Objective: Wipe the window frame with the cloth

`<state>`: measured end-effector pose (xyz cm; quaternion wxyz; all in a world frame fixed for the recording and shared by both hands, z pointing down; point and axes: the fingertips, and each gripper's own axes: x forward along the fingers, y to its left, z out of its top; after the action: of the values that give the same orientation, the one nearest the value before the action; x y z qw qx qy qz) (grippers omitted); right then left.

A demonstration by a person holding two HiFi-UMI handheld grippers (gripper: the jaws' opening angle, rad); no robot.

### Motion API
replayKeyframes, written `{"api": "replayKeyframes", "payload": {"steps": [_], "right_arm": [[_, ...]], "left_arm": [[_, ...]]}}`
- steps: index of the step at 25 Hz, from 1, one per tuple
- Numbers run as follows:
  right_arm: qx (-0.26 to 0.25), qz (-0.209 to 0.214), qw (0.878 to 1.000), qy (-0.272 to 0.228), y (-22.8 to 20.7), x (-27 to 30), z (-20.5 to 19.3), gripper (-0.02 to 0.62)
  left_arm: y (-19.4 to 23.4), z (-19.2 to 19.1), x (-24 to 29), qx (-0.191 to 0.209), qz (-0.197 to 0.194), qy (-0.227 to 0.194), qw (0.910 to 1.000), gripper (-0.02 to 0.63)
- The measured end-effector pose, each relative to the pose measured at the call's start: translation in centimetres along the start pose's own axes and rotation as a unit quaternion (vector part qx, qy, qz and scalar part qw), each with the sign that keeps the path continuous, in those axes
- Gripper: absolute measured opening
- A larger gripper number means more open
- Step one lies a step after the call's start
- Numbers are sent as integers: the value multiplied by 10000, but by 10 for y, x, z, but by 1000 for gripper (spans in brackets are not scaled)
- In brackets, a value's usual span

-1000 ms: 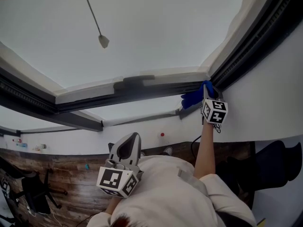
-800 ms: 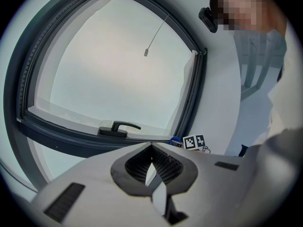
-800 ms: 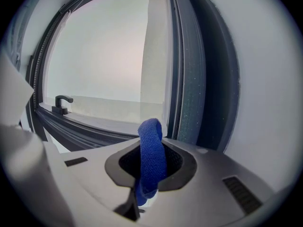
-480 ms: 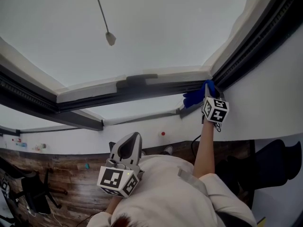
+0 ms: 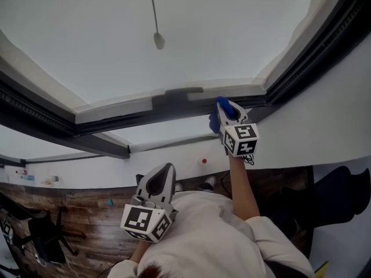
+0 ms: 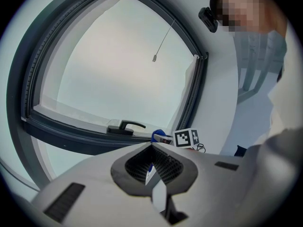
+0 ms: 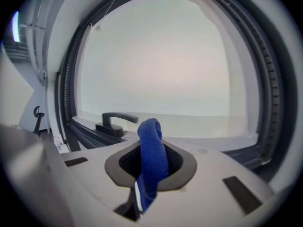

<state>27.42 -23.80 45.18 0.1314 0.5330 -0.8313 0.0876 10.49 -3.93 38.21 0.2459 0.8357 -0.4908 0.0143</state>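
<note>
we have right gripper (image 5: 225, 113) fingers clamped on blue cloth (image 7: 151, 155). cloth sits at bottom rail of dark window frame (image 5: 116, 123), just right of handle (image 7: 116, 121). left gripper (image 5: 159, 178) low by our torso, well apart from frame, fingers closed, nothing between.

**Head view.** The window frame (image 5: 116, 123) is cut off at the left and upper right edges, and the hanging cord (image 5: 152, 7) runs out past the top edge. The handle (image 5: 177, 95) is only a blurred dark patch. The cloth (image 5: 215, 120) shows in part beside the right gripper (image 5: 227, 109); whether it touches the frame cannot be told. Small things (image 5: 35, 179) at lower left are too small to name.

**Right gripper view.** The lower end of the cloth (image 7: 151, 155) is hidden between the jaws.
</note>
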Motion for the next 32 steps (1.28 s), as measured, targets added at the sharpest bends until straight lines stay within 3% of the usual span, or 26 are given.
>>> {"api": "replayKeyframes", "payload": {"steps": [6,13,22,32], "right_arm": [[-570,906,9942,103,104,30,4,51],[-774,1136,9901,282,157,47,-4,51],[-1220,934,9871,459,171,59,-13,51],[-1595,913,9818,479,172,62,-16,51]], "left_arm": [[23,0,-27,-58,99,2,9999,6],[52,1,-60,-110,244,-50,9996,5],[79,2,-85,-113,390,-50,9992,5],[73,5,-78,-30,130,-33,9999,5]]}}
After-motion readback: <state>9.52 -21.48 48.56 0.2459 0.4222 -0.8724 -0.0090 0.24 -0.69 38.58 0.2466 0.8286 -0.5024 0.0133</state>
